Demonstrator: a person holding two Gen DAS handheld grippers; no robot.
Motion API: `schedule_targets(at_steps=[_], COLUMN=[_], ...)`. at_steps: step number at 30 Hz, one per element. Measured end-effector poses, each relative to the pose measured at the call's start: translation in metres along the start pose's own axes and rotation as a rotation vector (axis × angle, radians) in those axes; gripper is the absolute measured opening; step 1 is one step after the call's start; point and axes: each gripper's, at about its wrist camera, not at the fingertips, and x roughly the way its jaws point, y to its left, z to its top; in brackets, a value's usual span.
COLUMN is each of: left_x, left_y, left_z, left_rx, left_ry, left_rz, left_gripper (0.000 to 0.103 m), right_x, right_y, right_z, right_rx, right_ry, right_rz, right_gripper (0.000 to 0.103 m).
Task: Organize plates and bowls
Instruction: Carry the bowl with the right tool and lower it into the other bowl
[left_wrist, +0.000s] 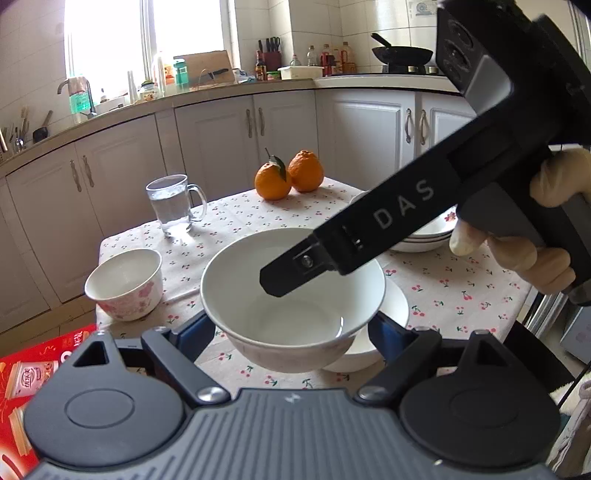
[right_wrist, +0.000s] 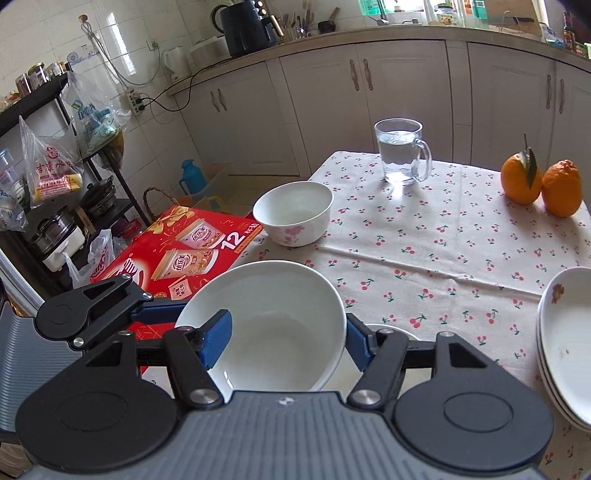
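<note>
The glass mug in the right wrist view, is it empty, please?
No, the glass mug holds clear water nearly up to its rim.

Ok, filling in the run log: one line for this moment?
left gripper: shut on white bowl | right gripper: one finger inside bowl, grip unclear | plates: stacked

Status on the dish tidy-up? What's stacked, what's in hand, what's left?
Done: plates sit stacked at the table's edge. In hand: large white bowl, held between the left gripper's fingers, with one right gripper finger inside it; another white bowl sits just below. Left: setting this bowl down, probably into that one, then the small floral bowl, standing alone.
</note>
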Motion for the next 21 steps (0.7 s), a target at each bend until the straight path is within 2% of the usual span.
schedule_targets(at_steps=[7,13,21], left_x=[0.022,0.038,0.046], left_y=[-0.014,-0.021,-0.02], left_z=[0.007,0.008,0.005], left_rx=[0.004,-0.013,-0.022], left_ry=[0.001,0.034,0.076], left_rz=[-0.066,-0.103,-0.112], left_gripper=[0.089,0.089,0.089], right_x=[-0.017,-0.017,-0.006], right_y=[-0.023,-0.035,-0.044], right_z=[-0.005,-0.011,-0.016], right_rx=[0.044,0.058,0.085], right_ry=[-0.02,-0.008,0.021], right_rz=[-0.056,-0.105,-0.098], right_gripper=[0.071,0.071,0.071])
